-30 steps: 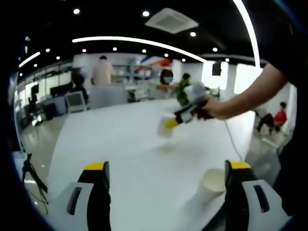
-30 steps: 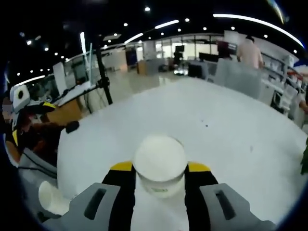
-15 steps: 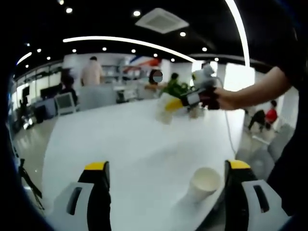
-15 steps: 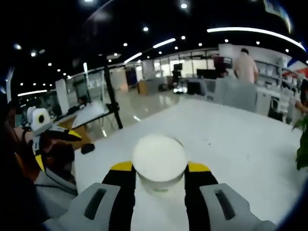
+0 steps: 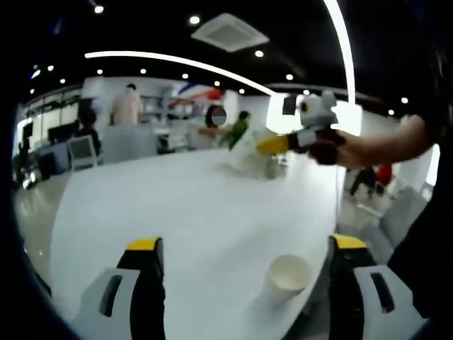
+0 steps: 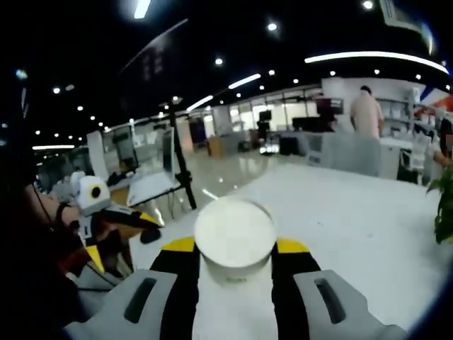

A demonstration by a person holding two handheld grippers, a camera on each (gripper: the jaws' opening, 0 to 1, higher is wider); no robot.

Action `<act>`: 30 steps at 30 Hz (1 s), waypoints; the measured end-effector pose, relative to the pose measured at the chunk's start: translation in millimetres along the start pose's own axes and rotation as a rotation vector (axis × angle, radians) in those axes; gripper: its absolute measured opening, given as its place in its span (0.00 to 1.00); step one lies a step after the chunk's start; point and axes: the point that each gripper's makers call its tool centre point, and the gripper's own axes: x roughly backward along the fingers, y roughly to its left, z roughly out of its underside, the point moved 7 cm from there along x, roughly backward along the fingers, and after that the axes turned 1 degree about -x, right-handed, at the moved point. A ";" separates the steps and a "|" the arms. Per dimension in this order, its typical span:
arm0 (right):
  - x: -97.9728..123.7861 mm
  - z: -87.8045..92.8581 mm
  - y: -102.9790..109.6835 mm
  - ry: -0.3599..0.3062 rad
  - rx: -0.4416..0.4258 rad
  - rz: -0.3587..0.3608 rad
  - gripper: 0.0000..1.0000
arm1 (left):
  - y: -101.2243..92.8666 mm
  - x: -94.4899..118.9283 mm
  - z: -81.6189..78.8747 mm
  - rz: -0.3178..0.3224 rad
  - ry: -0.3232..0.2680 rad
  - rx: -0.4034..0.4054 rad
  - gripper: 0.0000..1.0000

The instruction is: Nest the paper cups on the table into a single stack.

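A white paper cup (image 5: 287, 276) stands upright on the white table (image 5: 177, 212), mouth up, close to the right jaw of my left gripper (image 5: 245, 283), which is open and holds nothing. In the left gripper view my right gripper (image 5: 267, 146) is held high over the far side of the table, shut on a second white cup (image 5: 244, 150). In the right gripper view that cup (image 6: 233, 237) sits clamped between the yellow-tipped jaws of the right gripper (image 6: 233, 249), its round base facing the camera. The left gripper (image 6: 106, 227) is at the left.
The table's near edge runs just right of the standing cup. A tripod (image 6: 180, 166) stands beside the table's far edge. A green plant (image 6: 442, 205) is at the right. People (image 5: 127, 106) and desks fill the office behind.
My right gripper has risen and drawn back with its cup, higher above the table. The left view has shifted, so the standing cup now sits more between the left jaws.
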 end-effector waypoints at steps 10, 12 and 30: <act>16.0 11.9 20.9 -0.028 -0.048 -0.005 0.36 | -6.9 -9.7 -3.8 0.075 -0.003 0.012 0.94; 17.8 15.9 25.9 -0.034 -0.082 -0.006 0.36 | -6.1 -11.4 -2.7 0.076 0.003 0.010 0.93; 10.5 36.0 62.0 -0.064 -0.197 -0.056 0.36 | -32.5 -17.6 -5.8 0.191 -0.045 0.069 0.81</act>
